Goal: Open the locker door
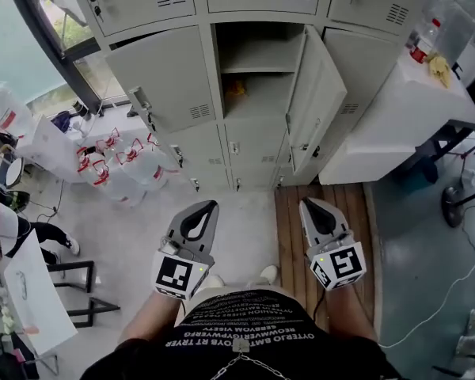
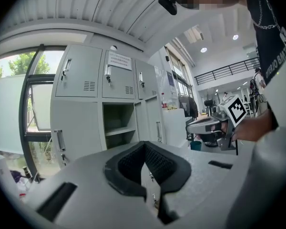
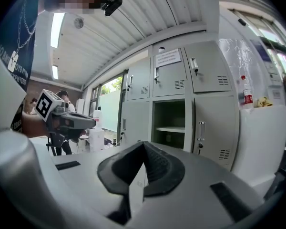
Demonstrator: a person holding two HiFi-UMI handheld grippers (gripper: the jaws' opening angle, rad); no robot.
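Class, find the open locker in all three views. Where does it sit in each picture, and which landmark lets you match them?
Head view: the open locker is at top centre.
Left gripper view: the open locker is left of centre, at mid-height.
Right gripper view: the open locker is just right of centre, at mid-height.
Shared landmark: the shelf inside it.

We see the floor (image 1: 245,224) bearing clear jugs (image 1: 127,165) at its left and wooden boards (image 1: 340,192) at right; the white surface (image 1: 412,101) carries a bottle (image 1: 419,47) and something yellow (image 1: 439,68).
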